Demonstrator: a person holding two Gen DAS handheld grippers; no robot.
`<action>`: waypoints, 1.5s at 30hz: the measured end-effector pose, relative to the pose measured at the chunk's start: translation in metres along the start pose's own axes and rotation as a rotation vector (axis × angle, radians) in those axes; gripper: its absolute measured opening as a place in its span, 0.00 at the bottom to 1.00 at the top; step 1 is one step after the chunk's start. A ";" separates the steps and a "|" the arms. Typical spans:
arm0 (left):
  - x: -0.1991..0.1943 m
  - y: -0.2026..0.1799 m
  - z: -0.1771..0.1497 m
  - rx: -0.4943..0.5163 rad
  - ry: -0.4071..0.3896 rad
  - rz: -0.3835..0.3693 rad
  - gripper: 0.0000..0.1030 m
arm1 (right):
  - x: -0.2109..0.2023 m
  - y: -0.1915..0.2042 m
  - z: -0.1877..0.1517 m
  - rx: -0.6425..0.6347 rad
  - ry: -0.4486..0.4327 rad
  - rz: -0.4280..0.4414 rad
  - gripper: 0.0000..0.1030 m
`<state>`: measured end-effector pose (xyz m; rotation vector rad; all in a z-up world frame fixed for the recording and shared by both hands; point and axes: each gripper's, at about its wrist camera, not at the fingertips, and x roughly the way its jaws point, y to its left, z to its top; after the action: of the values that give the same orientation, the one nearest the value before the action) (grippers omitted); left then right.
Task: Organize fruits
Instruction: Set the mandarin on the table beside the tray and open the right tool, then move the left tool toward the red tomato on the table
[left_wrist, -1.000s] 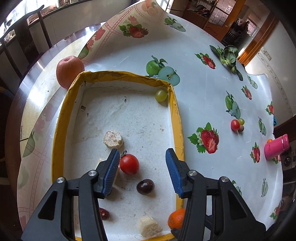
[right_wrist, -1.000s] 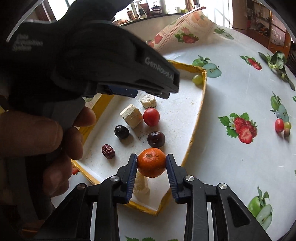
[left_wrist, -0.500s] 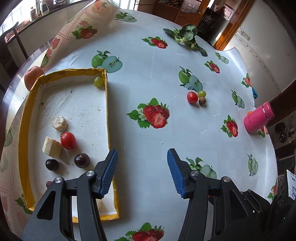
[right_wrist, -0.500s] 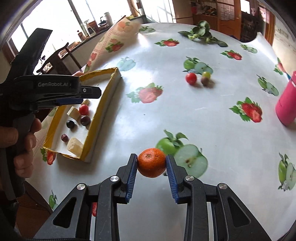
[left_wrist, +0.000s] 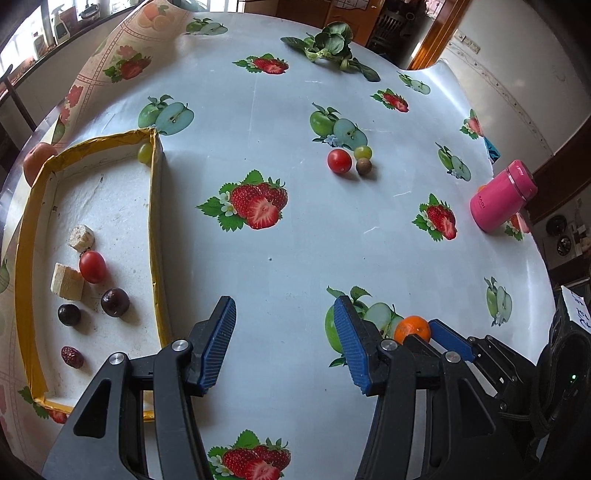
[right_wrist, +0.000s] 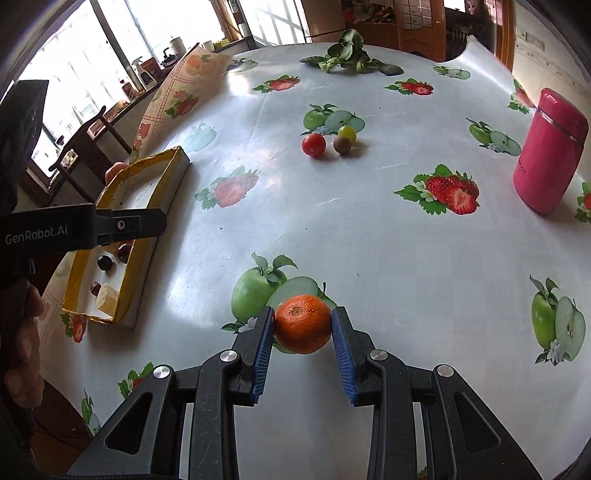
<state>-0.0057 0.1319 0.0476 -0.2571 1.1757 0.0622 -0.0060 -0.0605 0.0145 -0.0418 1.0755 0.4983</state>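
Observation:
My right gripper (right_wrist: 303, 328) is shut on an orange tangerine (right_wrist: 303, 323), held low over the tablecloth; the tangerine also shows in the left wrist view (left_wrist: 412, 328). My left gripper (left_wrist: 282, 339) is open and empty, just right of the yellow-rimmed tray (left_wrist: 157, 236). The tray holds a red tomato (left_wrist: 92, 266), two dark plums (left_wrist: 115, 302), a red date (left_wrist: 72, 356), a green grape (left_wrist: 144, 152) and pale food cubes (left_wrist: 67, 282). A red tomato (left_wrist: 339, 161), a green grape (left_wrist: 362, 151) and a brown fruit (left_wrist: 364, 166) lie together mid-table.
A pink flask (right_wrist: 550, 151) stands at the right. Leafy greens (right_wrist: 347, 55) lie at the far edge. An apple (left_wrist: 37, 162) sits behind the tray's far left corner. The tablecloth is printed with fruit pictures.
My right gripper carried the tangerine out of the tray, rightward, and lower over the table. My left gripper swung right, from above the tray to over the tablecloth.

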 end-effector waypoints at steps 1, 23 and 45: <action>0.001 -0.001 -0.001 -0.001 0.003 0.001 0.52 | 0.002 -0.001 0.002 0.003 -0.001 0.000 0.31; 0.029 0.000 0.003 -0.022 0.056 -0.005 0.52 | 0.025 -0.013 0.015 0.047 0.011 0.006 0.51; 0.047 -0.011 0.023 -0.009 0.073 -0.014 0.52 | 0.015 -0.026 0.028 0.075 -0.020 0.021 0.51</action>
<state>0.0350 0.1228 0.0145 -0.2778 1.2464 0.0462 0.0336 -0.0707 0.0095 0.0404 1.0754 0.4761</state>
